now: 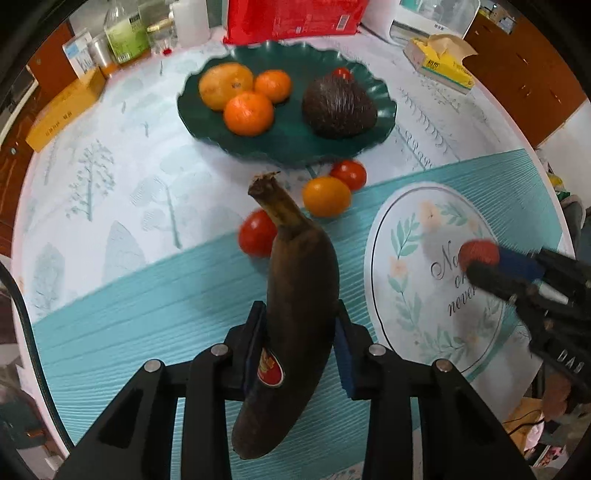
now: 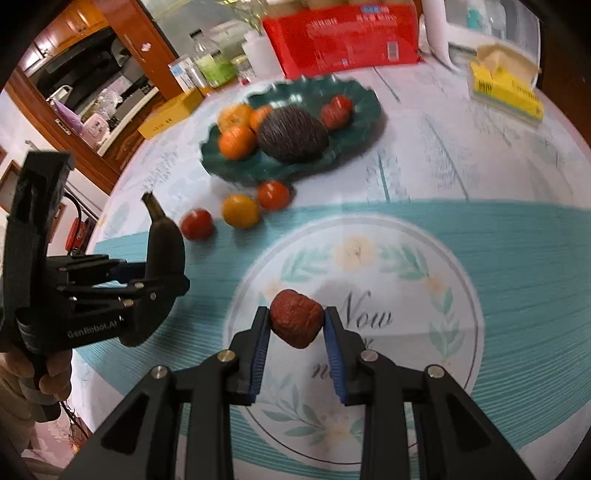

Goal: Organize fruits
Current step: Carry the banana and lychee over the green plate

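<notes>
Between my left gripper (image 1: 299, 332) pads I hold a blackened banana (image 1: 295, 295), clenched at mid-length, stem pointing up and away, sticker facing the camera. My right gripper (image 2: 295, 325) is clamped on a wrinkled red fruit (image 2: 295, 319), held above the round floral print on the teal mat (image 2: 517, 258). Past the banana, on the surface (image 1: 110, 155), lie a tomato (image 1: 256, 234), a small orange (image 1: 326, 195) and a second tomato (image 1: 349, 173), the last two touching, just beside the near edge of the green plate (image 1: 291, 147). On that plate sit three orange citrus fruits (image 1: 248, 112) to the left, a dark avocado (image 1: 338, 109) to the right and a small red fruit (image 1: 341, 73) behind it. Farther back stand a red pack (image 1: 295, 18) and a tissue box (image 1: 441, 62).
</notes>
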{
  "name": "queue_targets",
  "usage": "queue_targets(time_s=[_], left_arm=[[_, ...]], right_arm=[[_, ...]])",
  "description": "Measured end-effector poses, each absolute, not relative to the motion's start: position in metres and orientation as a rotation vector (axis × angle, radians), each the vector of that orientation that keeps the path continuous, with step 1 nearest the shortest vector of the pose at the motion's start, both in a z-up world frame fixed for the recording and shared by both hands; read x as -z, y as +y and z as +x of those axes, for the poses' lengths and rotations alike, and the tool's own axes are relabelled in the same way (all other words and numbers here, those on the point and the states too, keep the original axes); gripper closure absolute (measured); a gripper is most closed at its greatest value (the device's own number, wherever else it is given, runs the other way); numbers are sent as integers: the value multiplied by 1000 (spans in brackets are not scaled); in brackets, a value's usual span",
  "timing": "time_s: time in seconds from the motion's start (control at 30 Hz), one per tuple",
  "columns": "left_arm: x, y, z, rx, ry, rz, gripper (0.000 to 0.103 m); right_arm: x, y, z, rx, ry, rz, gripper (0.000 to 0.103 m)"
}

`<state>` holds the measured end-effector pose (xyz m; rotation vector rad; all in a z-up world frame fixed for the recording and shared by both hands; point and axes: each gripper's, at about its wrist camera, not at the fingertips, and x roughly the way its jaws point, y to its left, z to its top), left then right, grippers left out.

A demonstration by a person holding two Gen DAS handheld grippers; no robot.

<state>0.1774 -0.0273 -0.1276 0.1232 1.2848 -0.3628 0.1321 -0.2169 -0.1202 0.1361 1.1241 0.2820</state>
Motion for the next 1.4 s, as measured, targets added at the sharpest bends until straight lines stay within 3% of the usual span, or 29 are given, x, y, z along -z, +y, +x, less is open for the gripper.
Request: queue_targets(time_s=[0.47, 0.6, 0.77, 0.9, 1.2, 1.4], left_arm=[[-25, -49, 272, 348, 1042, 274, 70], [-44, -63, 311, 344, 1007, 264, 70], [-18, -88, 360, 353, 1041, 259, 70], [20, -103, 382, 375, 1066, 282, 70], [110, -118, 427, 394, 1179, 320, 70], [134, -115, 437, 427, 1213, 289, 69]], right_arm=[[-23, -228, 219, -287, 896, 61, 74], [-43, -230, 260, -251, 863, 52, 74], [-23, -234, 310, -204, 895, 55, 74], [27, -236, 340, -197, 980, 69, 74], [98, -227, 370, -254, 1087, 82, 73], [131, -215, 378, -308, 1132, 37, 73]])
